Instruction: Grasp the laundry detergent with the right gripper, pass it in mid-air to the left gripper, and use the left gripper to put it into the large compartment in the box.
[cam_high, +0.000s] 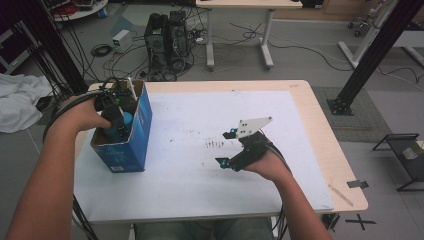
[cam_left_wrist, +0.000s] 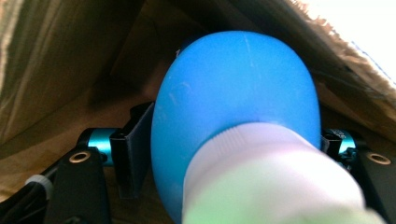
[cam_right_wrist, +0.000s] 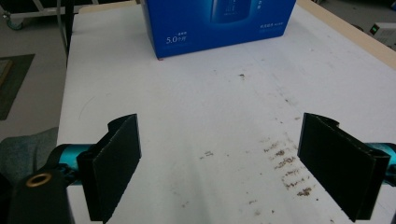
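Left tongs (cam_high: 119, 125) reach into the blue cardboard box (cam_high: 141, 131), bracketing a rounded blue plastic bottle (cam_left_wrist: 236, 93).
Smooth, probably light and slippery; its white neck (cam_left_wrist: 261, 154) looks safest to grip. Right tongs (cam_right_wrist: 219, 163) gape above the white surface (cam_high: 200, 165).

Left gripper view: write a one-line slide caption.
Left claw inside a cardboard box, blue bottle between its jaws.

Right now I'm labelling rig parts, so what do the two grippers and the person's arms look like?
Both grippers are black with teal metal fittings. The right gripper has flat black rectangular pads and a grey three-cornered plate on top; black cables run back along the wrist. The left gripper trails black cables too. The forearms are bare, without sleeves.
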